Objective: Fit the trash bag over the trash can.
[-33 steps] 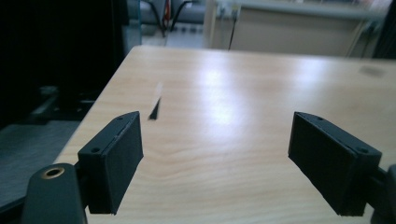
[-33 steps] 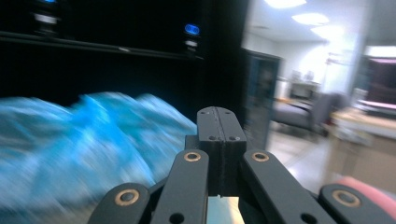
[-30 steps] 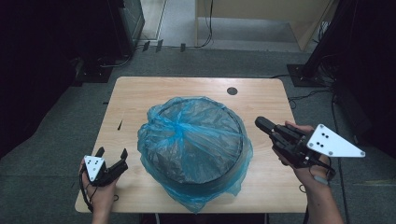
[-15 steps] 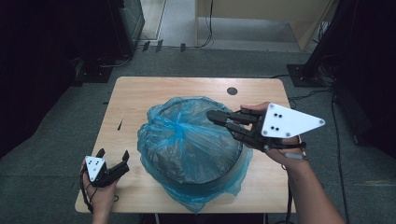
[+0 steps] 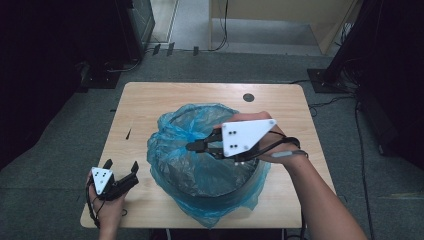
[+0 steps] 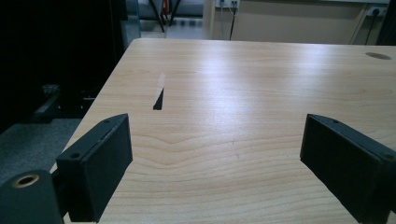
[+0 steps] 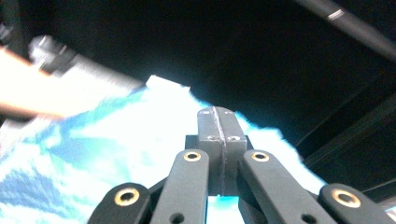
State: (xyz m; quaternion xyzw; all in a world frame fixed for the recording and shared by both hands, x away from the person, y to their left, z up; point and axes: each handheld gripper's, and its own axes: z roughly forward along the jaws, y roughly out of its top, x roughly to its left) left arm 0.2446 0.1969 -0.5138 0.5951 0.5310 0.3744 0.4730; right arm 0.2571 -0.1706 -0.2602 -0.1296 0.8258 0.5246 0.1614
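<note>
A round dark bin [image 5: 227, 192] lined with a blue plastic bag [image 5: 175, 150] stands in the middle of the wooden table [image 5: 150, 107]. My right gripper [image 5: 192, 146] hovers over the bin's mouth, pointing left, jaws pressed together with nothing between them. In the right gripper view the shut gripper [image 7: 218, 112] points at the bright blue bag [image 7: 93, 154]. My left gripper [image 5: 121, 167] rests at the table's front left corner, apart from the bag. Its jaws stand wide apart over bare wood in the left gripper view, where the gripper [image 6: 215, 140] holds nothing.
A small dark mark [image 5: 129, 133] lies on the table left of the bin; the same mark [image 6: 159, 99] shows ahead of the left gripper. A round cable hole [image 5: 248, 97] sits near the far edge. Dark equipment and cables stand on the floor around the table.
My right hand has swung from the table's right side leftward and slightly up, and now hangs over the middle of the bin. The left hand has stayed put.
</note>
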